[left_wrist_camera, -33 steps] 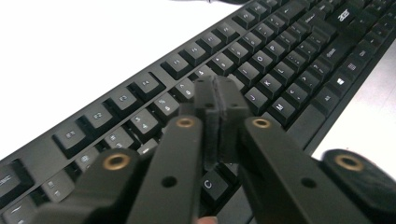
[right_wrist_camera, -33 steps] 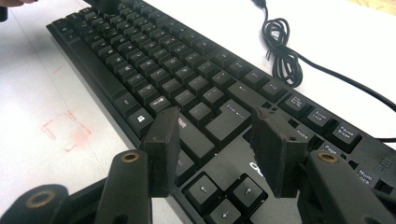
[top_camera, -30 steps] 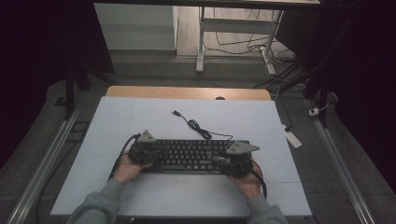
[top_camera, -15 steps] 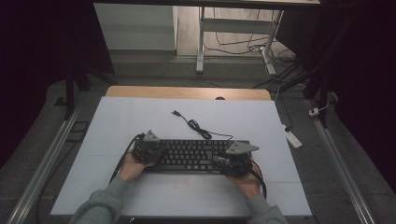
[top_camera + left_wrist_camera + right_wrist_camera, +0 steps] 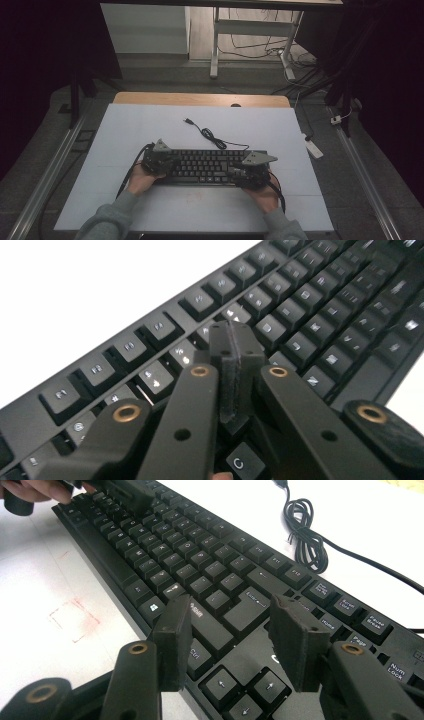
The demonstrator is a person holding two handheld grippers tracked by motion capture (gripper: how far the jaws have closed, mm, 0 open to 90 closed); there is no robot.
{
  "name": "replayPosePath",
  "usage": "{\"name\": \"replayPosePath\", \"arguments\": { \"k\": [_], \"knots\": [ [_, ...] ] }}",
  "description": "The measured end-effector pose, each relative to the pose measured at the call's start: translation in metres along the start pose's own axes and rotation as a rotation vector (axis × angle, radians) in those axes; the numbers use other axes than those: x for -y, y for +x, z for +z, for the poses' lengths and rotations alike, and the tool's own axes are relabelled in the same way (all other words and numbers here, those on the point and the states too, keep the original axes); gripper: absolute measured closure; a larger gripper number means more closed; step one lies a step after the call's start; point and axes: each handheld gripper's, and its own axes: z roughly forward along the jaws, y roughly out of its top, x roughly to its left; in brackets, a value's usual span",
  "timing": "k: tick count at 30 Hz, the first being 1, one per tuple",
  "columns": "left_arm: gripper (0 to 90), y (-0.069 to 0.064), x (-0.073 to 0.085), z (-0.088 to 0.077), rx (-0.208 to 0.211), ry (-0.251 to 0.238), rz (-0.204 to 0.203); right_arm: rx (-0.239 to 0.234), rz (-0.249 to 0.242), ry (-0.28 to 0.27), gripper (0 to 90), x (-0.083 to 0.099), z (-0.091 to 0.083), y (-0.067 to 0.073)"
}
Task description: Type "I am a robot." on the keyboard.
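Since the earlier high-view frame almost nothing has shifted; my left gripper (image 5: 159, 161) has edged a touch in over the left end of the keyboard (image 5: 205, 164), while my right gripper (image 5: 249, 172) and the keyboard itself sit where they were, and the cable (image 5: 209, 135) curls in the same place toward the upper middle of the frame.

The keyboard lies across the lower middle of the high view on the white table (image 5: 125, 130), its long axis running left to right; each of my grippers stands at one end of it, left at the left end, right at the right end, so each hand is nearest to its own half of the keys.

In the left gripper view my left gripper (image 5: 236, 367) has its jaws pressed together, nothing between them, the joined tips resting down among the number-row keys near the middle of that frame; the keys stretch away to the upper right, so any next key on that row lies along that diagonal.

In the right gripper view my right gripper (image 5: 232, 635) has its jaws apart and holds nothing; they straddle the right-hand end of the main block, hovering just over the keys above the arrow keys (image 5: 245, 690) at the lower middle; my left hand (image 5: 35, 492) shows far off in the upper left corner.

I judge the left gripper is the one poking keys, the right one waiting.
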Motion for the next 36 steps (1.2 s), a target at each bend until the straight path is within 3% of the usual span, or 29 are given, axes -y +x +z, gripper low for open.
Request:
{"name": "replayPosePath", "arguments": {
  "k": [8,12,23,32,36],
  "knots": [
    [49.4,0.001,0.001,-0.022,0.034,-0.036,-0.019,-0.002,-0.003,0.002,51.8,0.0,0.0,0.001],
    [39.1,0.001,0.004,-0.03,0.02,-0.03,-0.011,-0.007,-0.009,0.003,51.8,-0.002,0.001,0.003],
    [29.4,0.002,0.014,-0.041,0.027,-0.031,-0.036,-0.038,-0.037,0.014,55.4,-0.014,0.018,0.018],
    [27.5,0.004,0.015,-0.041,0.025,-0.024,-0.036,-0.099,-0.045,0.075,88.4,-0.025,0.044,0.027],
    [27.1,0.004,0.015,-0.041,0.022,-0.023,-0.039,-0.104,-0.056,0.096,89.6,-0.03,0.055,0.031]
  ]
}}
